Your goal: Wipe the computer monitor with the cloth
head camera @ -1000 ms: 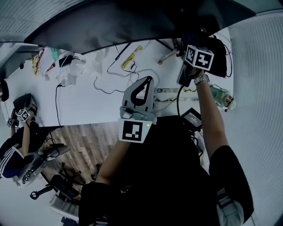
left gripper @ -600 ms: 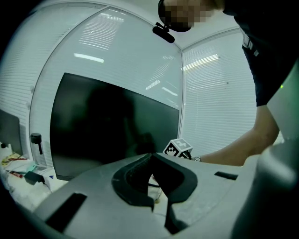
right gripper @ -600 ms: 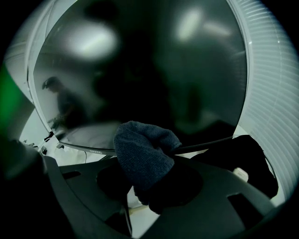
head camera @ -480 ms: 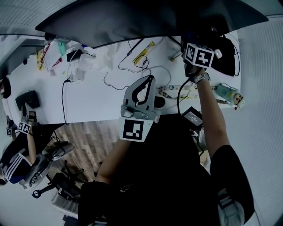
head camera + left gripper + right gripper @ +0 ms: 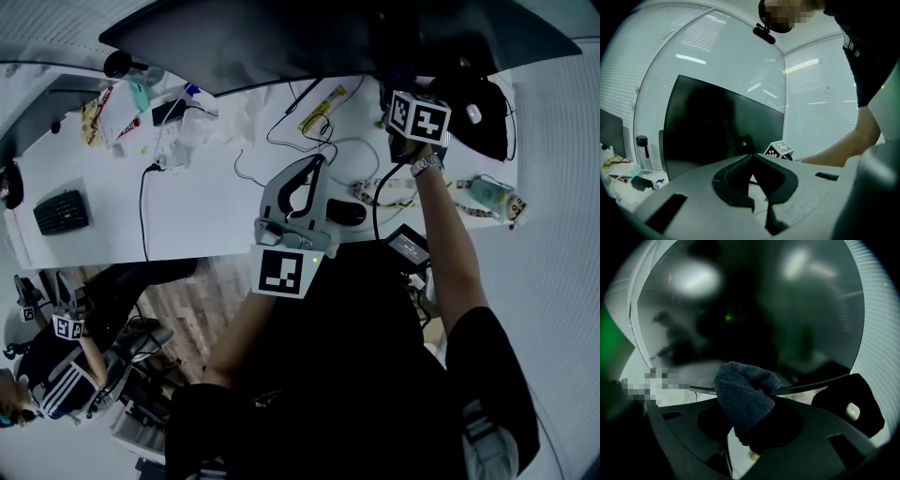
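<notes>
Your right claw [image 5: 751, 425] pinched the cloth [image 5: 740, 394] by its bunched middle | cloth, likely soft and light, sat at the monitor's [image 5: 754, 310] bottom edge | your left claw [image 5: 752, 161] was pressed together, empty.

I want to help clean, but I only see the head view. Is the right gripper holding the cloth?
Observer: Yes. The right gripper view shows the right gripper shut on a dark blue cloth.
Operator: Where is it pointing?
Observer: In that view the cloth's bunched top overlaps the bottom edge of the monitor. I cannot tell whether it touches.
Operator: And the other one?
Observer: Its own view shows the left gripper shut, with nothing between the jaws.
</notes>
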`<state>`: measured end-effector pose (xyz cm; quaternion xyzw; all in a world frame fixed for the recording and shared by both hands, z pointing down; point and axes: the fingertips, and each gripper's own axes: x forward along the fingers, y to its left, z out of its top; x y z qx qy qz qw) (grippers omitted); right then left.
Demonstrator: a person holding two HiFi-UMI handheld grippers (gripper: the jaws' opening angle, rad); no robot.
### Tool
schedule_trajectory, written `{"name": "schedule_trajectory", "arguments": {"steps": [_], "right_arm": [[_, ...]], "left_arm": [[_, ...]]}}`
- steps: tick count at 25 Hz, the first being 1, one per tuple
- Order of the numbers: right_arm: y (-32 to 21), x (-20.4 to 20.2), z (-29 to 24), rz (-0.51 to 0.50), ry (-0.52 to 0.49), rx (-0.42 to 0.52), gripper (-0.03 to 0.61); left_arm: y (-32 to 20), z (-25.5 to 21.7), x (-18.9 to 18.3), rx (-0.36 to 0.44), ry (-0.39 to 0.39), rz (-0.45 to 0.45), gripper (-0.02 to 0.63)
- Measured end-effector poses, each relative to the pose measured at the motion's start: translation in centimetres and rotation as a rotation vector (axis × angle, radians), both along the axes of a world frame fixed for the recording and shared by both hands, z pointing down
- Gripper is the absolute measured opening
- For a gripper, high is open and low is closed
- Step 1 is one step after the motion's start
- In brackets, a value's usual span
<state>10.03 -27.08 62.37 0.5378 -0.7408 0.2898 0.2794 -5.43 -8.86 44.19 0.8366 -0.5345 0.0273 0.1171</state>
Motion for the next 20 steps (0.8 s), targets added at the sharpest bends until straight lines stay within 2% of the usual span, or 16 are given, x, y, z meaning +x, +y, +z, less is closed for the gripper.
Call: {"name": "schedule_trajectory", "arguments": {"steps": [10,20], "right_arm": [[0.8,-4.0,0.2,-0.016,0.003,-0.009,0.143],[1.8,-10.6,0.1,-0.088,-0.021,-0.011,0.143]], "left_arm": [[0.5,0.2,-3.7,0.002,0.013,-0.024,0.006],[0.8,0.0,-7.6,0.013,0.025,-0.075,0.006]]}}
